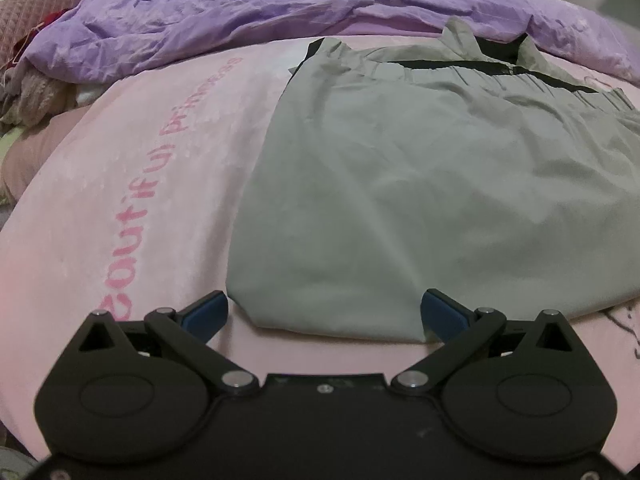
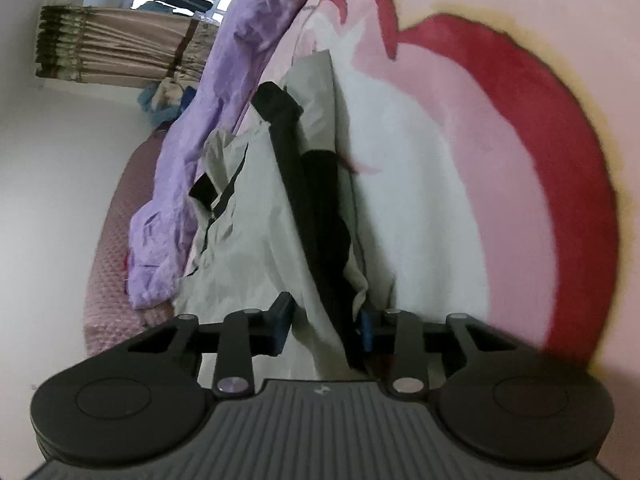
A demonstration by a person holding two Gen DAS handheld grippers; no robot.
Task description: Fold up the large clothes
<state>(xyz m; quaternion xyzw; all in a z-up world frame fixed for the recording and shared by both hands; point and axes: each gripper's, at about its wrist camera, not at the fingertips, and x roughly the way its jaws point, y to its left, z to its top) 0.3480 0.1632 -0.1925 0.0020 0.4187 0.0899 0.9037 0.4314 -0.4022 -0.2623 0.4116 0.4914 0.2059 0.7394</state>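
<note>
We are folding big grey trousers with a black waistband. They lie on a pink bed cover, next to a crumpled purple sheet.

Our left gripper has its jaws wide open. It hangs just over the near folded edge of the trousers and holds nothing. One blue pad sits near the corner of the cloth.

Our right gripper is partly closed around a bunch of grey cloth and the black waistband. The cloth looks held, because it rises up from the bed to the gripper.

What could go wrong? We think the right gripper may have only a thin pinch of cloth. If we pull fast, the slippery cloth could slide out and flop down. Then the fold would be messy. The waistband is thick and the rest is thin, so the hold may be uneven. If the left gripper does not hold the near edge down, the whole pile could drag across the bed. The trousers could also bump into the purple sheet and get tangled.

We see no boxes, baskets or bags here, so nothing is inside anything.
</note>
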